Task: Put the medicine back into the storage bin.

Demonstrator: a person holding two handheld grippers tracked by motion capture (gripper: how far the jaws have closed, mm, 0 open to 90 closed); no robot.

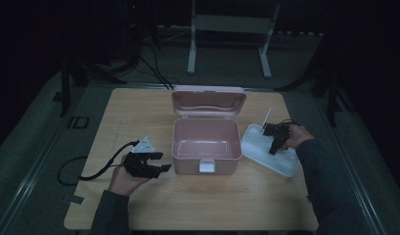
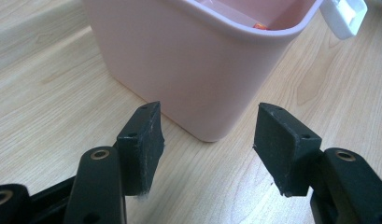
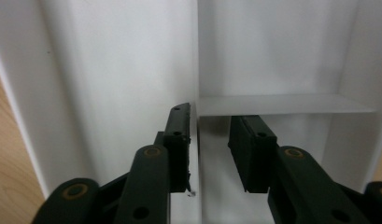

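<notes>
An open pink box (image 1: pixel 188 165) stands mid-table, its lid (image 1: pixel 208 100) tipped back and a white latch (image 1: pixel 206 167) on its front. My left gripper (image 1: pixel 164 162) lies at the box's front left, open, with nothing between its jaws. The left gripper view has that gripper (image 2: pixel 207 126) facing a corner of the box (image 2: pixel 193 60); a small orange bit (image 2: pixel 259 26) peeks over the rim. My right gripper (image 1: pixel 275 147) reaches down into a white divided tray (image 1: pixel 258 142). Its jaws (image 3: pixel 212 116) straddle a thin upright divider (image 3: pixel 198 56); one pad touches it, the other stands off.
The tray lies at the table's right side, close to the box. A cross wall (image 3: pixel 282 105) splits the tray just beyond the jaws. A black cable (image 1: pixel 97 171) trails left from the left gripper. A white stand (image 1: pixel 227 29) is on the floor behind the table.
</notes>
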